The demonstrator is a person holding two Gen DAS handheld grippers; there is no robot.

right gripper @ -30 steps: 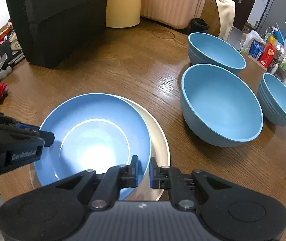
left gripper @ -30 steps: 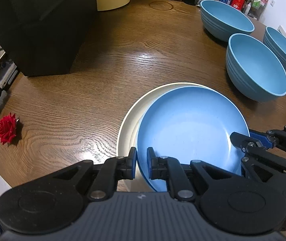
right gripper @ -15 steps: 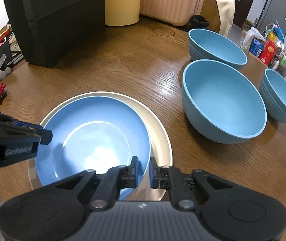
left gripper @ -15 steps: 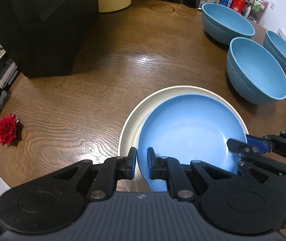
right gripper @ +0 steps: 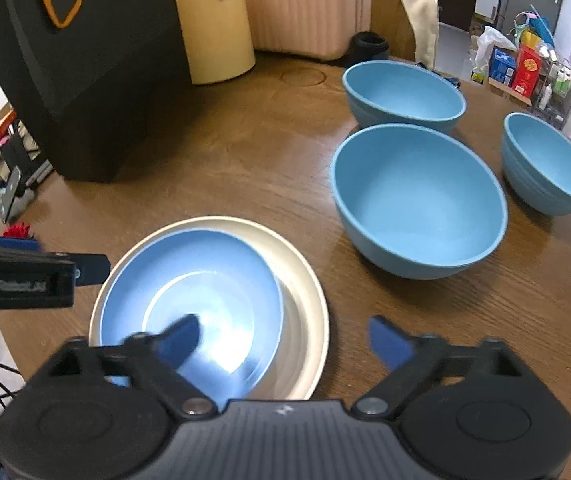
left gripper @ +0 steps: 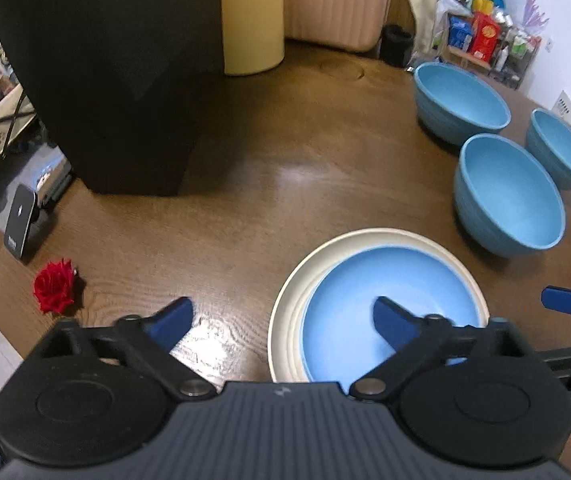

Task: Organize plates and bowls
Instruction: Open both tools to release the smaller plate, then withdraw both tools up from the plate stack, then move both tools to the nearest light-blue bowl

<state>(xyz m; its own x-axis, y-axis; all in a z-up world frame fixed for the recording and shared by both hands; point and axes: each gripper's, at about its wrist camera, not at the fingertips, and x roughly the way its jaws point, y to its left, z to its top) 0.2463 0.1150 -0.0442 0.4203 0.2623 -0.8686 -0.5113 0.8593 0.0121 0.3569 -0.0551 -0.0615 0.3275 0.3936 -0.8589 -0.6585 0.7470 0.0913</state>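
A blue plate [left gripper: 365, 304] [right gripper: 189, 280] lies inside a larger cream plate [left gripper: 289, 308] [right gripper: 305, 292] on the wooden table. My left gripper [left gripper: 281, 316] is open and empty, raised above the plates' left rim. My right gripper [right gripper: 285, 336] is open and empty, raised above their right rim. Three blue bowls stand to the right: a large near one [left gripper: 513, 196] [right gripper: 417, 196], a large far one [left gripper: 461, 100] [right gripper: 403, 94], and a small one [left gripper: 561, 148] [right gripper: 545, 164].
A tall black box [left gripper: 97, 72] [right gripper: 73, 60] stands at the back left, with a cream cylinder [left gripper: 251, 16] [right gripper: 213, 20] beside it. A red rose [left gripper: 54, 287] lies near the table's left edge. The table edge [left gripper: 1, 320] runs close on the left.
Both grippers let go of the blue plate, opened wide and drew back and up. The blue plate now rests in the cream plate.
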